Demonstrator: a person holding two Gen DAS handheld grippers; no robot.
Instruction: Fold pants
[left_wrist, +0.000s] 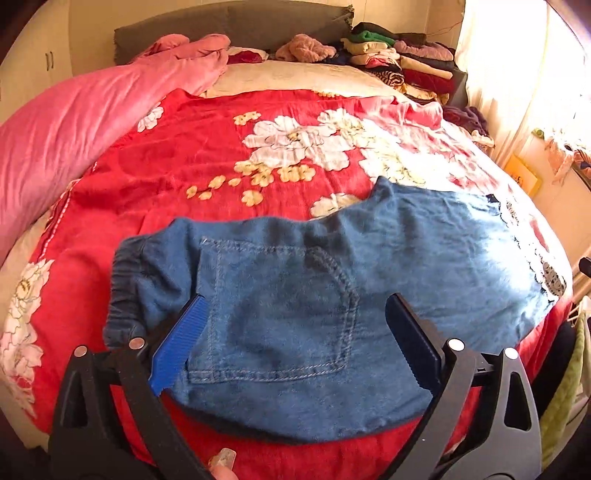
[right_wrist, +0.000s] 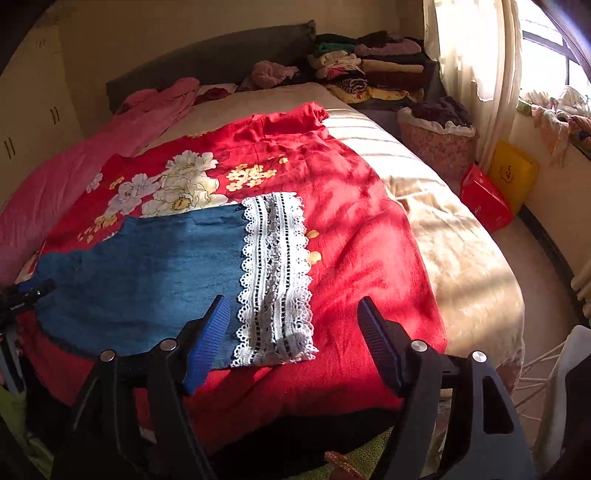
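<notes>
We see the blue denim pants (left_wrist: 332, 295) lying flat on the red floral blanket (left_wrist: 207, 155) near the bed's front edge, lace-trimmed hem (right_wrist: 275, 277) toward the right side. Our left gripper (left_wrist: 295, 347) hangs spread wide above the back pocket (left_wrist: 280, 314), gripping nothing. Our right gripper (right_wrist: 291, 339) gapes equally wide over the hem, empty.
</notes>
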